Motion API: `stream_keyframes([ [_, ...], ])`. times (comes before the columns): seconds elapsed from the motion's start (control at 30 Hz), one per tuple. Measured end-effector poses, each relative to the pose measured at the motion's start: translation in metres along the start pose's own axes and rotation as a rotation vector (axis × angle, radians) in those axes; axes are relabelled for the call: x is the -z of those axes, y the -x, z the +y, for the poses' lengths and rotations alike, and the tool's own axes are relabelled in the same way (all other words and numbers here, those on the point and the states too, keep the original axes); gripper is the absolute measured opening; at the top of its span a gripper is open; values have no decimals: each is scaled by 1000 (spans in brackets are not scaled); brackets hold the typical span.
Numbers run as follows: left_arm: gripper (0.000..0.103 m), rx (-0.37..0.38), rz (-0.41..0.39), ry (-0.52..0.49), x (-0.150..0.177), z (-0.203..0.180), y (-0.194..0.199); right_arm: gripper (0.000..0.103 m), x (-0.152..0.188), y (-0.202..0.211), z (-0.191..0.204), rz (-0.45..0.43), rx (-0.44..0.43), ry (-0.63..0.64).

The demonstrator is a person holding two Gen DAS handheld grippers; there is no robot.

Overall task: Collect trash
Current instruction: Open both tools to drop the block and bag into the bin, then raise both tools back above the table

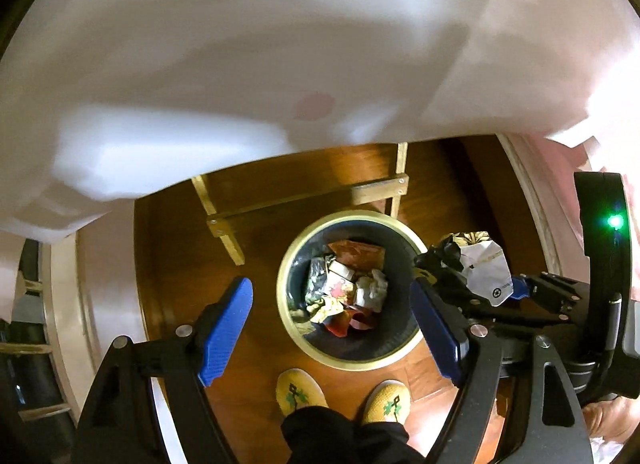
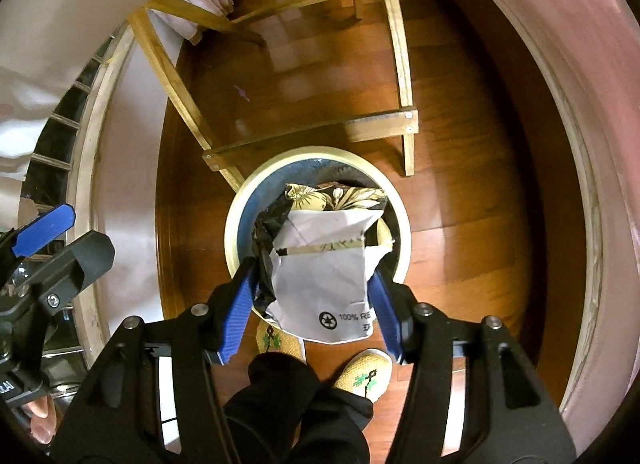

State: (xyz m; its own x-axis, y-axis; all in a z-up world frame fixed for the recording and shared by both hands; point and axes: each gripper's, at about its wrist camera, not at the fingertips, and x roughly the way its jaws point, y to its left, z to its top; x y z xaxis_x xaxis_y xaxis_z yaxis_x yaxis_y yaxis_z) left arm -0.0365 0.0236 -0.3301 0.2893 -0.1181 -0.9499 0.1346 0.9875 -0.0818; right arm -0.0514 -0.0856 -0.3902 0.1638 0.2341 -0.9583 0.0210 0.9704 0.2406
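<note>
One crumpled bundle of trash [image 2: 324,284], white paper with dark plastic, sits pinched in the right tool [image 2: 316,304], directly above the bin [image 2: 236,216] on the floor. The left tool [image 1: 332,328] is wide apart, empty. I would open the right one only while centred over the rim.

white cloth [image 1: 280,64] blurred, hiding the room above; paper bundle [image 2: 324,280] covers the bin's [image 2: 240,220] inside
</note>
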Motion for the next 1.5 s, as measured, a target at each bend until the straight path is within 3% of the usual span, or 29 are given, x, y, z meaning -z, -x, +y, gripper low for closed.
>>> stream_keyframes([
  [0.2,83,-21,-31,42,2,17,17,71,-9,5,15,0,-2,19],
  [0.63,84,-30,-108,99,-2,34,67,73,-5,52,32,-58,-7,51],
  [0.97,84,-7,-198,103,-27,17,162,73,-4,155,41,-143,-46,60],
  [1.27,84,-9,-299,78,-53,5,267,73,-11,261,71,-240,-79,141],
  [1.5,84,-30,-333,97,-65,6,338,74,-24,335,92,-330,-104,215],
])
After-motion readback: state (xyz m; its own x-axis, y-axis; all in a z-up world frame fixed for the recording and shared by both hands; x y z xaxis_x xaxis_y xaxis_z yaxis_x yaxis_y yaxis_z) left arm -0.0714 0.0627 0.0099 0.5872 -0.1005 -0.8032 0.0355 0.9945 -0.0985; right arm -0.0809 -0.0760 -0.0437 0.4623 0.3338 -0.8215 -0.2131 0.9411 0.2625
